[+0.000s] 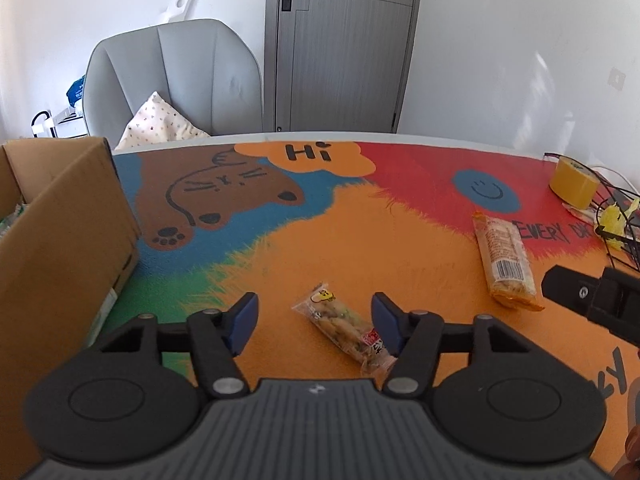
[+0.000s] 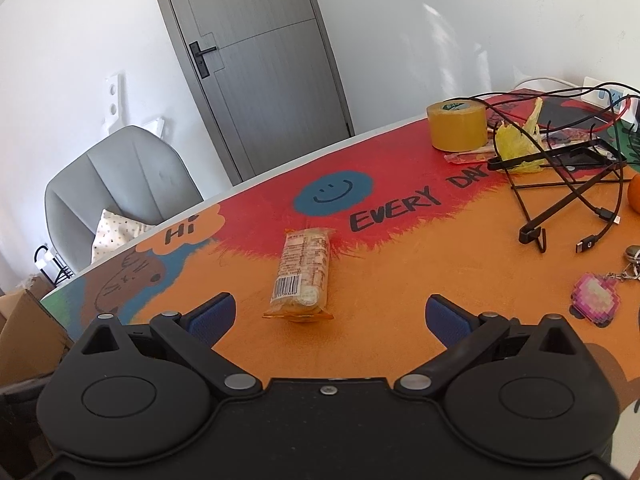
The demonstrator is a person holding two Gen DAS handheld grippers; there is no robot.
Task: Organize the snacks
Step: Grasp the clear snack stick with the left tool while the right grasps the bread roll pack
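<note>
Left gripper, fingers parted around the clear snack packet lying skewed toward 5 o'clock, risks pinching only crinkly wrapper.

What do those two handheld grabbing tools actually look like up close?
Both look alike: the left gripper and right gripper are matte black plastic, with two round discs, hinged bars joined by silver pins, and fingers tipped with blue pads. The left body is ribbed grey; no cables show.
</note>
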